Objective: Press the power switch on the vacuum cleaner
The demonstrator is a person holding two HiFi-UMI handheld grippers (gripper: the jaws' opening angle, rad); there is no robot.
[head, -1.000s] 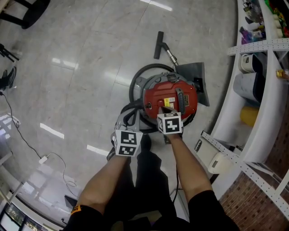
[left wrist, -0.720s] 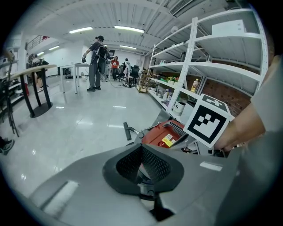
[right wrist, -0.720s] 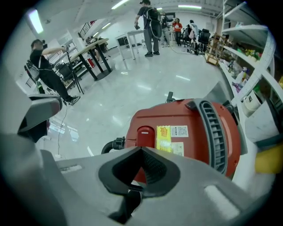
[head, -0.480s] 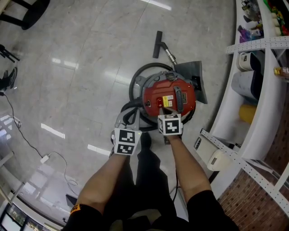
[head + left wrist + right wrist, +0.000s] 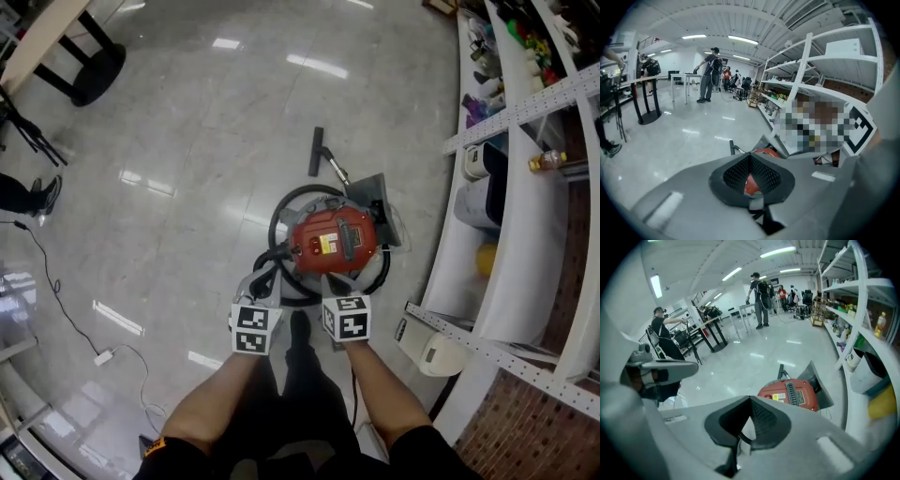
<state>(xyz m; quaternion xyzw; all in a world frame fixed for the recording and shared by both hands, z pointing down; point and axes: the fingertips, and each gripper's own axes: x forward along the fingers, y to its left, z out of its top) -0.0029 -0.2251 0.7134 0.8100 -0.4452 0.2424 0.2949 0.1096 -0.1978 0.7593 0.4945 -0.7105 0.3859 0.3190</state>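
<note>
**Head view.** One red vacuum [image 5: 336, 241] stands on the pale floor. Two grippers are just short of it and clear of its shell: the left gripper [image 5: 255, 319] and the right gripper [image 5: 345, 309]. One black hose [image 5: 275, 220] loops round the vacuum. One nozzle [image 5: 317, 150] lies beyond the vacuum, and one grey mat [image 5: 380, 187] sits under its far right side. White shelves [image 5: 525, 112] stand right of the vacuum, with one white box [image 5: 427, 349] on the floor at their foot. One thin cable [image 5: 56, 300] trails well to the vacuum's left.

**Left gripper view.** The left gripper [image 5: 750, 155] has its jaws pressed together at the tips, with nothing between them. A sliver of the vacuum [image 5: 751, 184] shows through the gap behind the tips. Far beyond the vacuum, one person [image 5: 711, 70] stands by a table.

**Right gripper view.** The right gripper [image 5: 750, 398] also has its tips together and holds nothing. The vacuum [image 5: 790, 393] lies beyond the tips and a little right, apart from them. Its switch cannot be picked out. Two persons are well past the vacuum, one standing [image 5: 761, 296] and one at the left [image 5: 661, 329].
</note>
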